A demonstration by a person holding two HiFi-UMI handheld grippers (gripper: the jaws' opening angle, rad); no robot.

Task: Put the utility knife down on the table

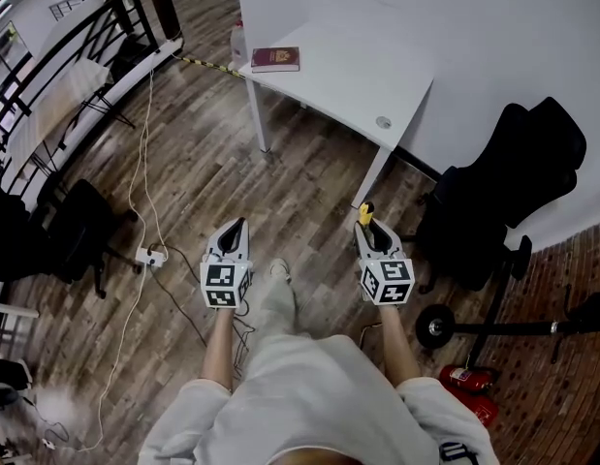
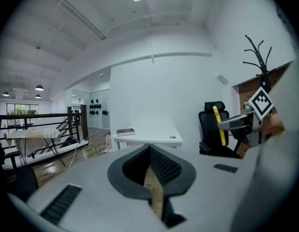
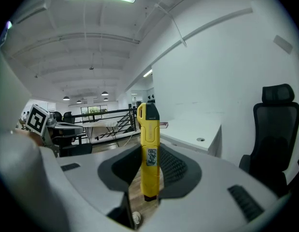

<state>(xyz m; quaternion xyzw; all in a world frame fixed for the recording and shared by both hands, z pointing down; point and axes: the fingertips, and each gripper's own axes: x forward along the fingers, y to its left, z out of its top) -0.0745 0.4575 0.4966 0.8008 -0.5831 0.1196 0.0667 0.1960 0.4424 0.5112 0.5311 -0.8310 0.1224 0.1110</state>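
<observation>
A yellow utility knife (image 3: 149, 144) with a black tip stands upright between the pads of my right gripper (image 3: 150, 152), which is shut on its lower half. From the head view, the right gripper (image 1: 368, 227) hovers over the wooden floor just short of the white table (image 1: 358, 76), the knife (image 1: 364, 211) poking out past its jaws. My left gripper (image 1: 239, 227) is level with it, further left, and holds nothing. In the left gripper view, the left gripper (image 2: 150, 151) has its pads meeting at the tip. The knife (image 2: 218, 125) and the table (image 2: 156, 135) show ahead.
A dark red book (image 1: 275, 59) lies on the table's far left part. A black office chair (image 1: 503, 187) stands right of the table's corner. On the floor at left lie a power strip (image 1: 151, 256) and cables, with a black stair railing (image 1: 57, 76) beyond.
</observation>
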